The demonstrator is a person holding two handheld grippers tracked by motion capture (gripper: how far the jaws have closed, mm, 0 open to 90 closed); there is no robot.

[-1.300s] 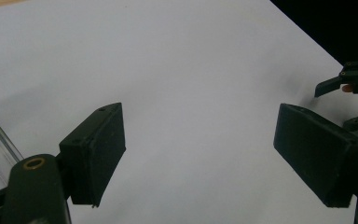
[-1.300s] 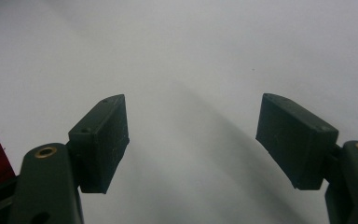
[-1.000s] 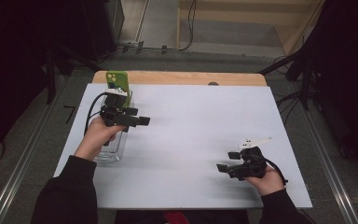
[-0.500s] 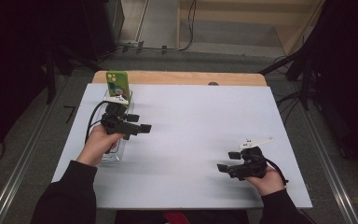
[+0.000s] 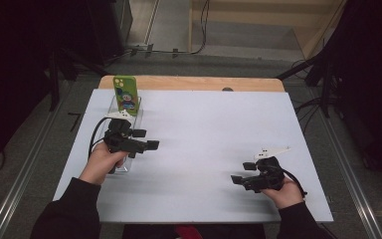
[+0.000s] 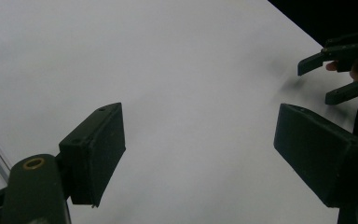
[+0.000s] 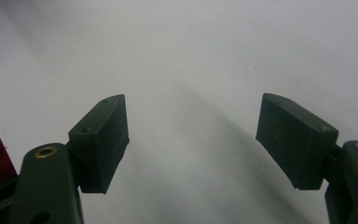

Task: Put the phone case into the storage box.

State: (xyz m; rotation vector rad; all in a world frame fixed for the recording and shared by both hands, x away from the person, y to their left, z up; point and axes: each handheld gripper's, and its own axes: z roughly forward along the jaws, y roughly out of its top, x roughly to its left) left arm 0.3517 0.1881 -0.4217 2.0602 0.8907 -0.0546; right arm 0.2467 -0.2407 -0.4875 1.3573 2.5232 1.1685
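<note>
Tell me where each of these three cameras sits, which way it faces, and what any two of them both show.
High view: above the person's side, looking forward and down on the white table; both forearms, left gripper, right gripper, green phone in a clear stand.
Left gripper view: rides the left gripper, looking across the table; open jaws, the right gripper beyond.
Right gripper view: rides the right gripper, facing bare table; open jaws.
Shared: high and left gripper views both show the right gripper.
</note>
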